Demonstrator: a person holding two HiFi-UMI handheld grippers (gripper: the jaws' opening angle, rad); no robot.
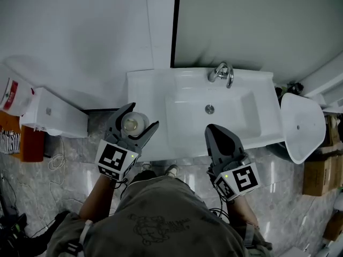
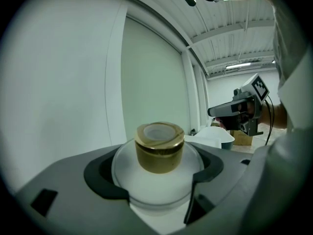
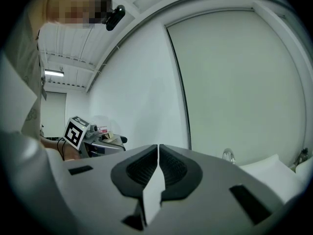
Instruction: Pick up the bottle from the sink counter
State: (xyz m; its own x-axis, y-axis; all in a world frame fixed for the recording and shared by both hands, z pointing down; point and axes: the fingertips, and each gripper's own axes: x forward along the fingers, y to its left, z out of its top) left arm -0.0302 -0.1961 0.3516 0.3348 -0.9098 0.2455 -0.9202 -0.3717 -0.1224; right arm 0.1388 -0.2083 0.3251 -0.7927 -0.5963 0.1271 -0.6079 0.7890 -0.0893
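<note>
Bright, even indoor light; ceiling tube lamp glows. Soft shadows on wall. Gripper views: heavy fisheye w/ black vignette.

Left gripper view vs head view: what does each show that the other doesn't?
Only the left gripper view: the bottle side-on, its gold cap, a ceiling light. Only the head view: the sink, tap, floor. Both: the left gripper closed on the bottle, and the right gripper, shut.

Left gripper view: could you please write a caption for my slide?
Left hand-held gripper closed around a frosted bottle with a gold cap.
</note>
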